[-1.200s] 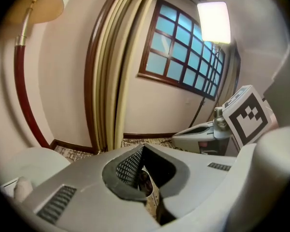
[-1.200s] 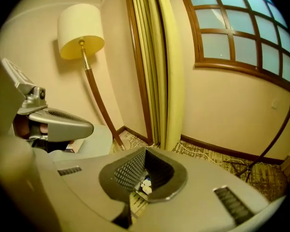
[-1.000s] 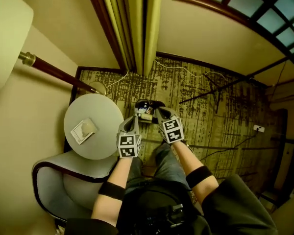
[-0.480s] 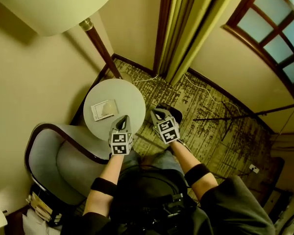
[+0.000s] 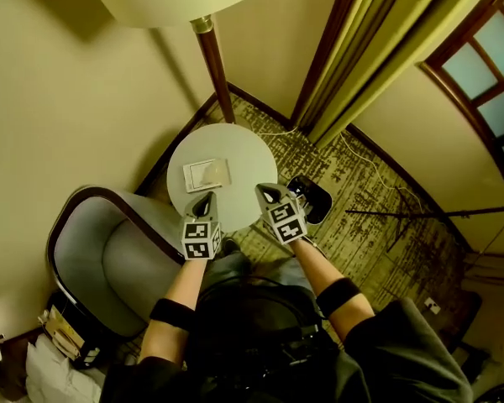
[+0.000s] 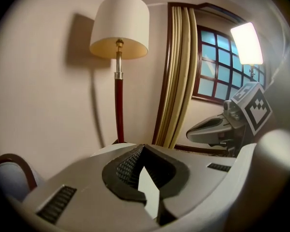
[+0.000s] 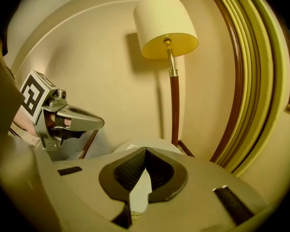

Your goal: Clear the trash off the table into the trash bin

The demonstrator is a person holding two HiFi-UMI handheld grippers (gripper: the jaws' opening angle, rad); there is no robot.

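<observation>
- On the round table [image 5: 245, 151], a pale, flat piece of trash [image 5: 207, 174] lies left of centre.
- Left gripper [image 5: 205, 196] hovers over the table's near edge, jaws closed on nothing.
- Right gripper [image 5: 265, 191] is beside it, likewise closed and empty.
- Black trash bin [image 5: 315, 200] stands on the carpet just right of the table.
</observation>
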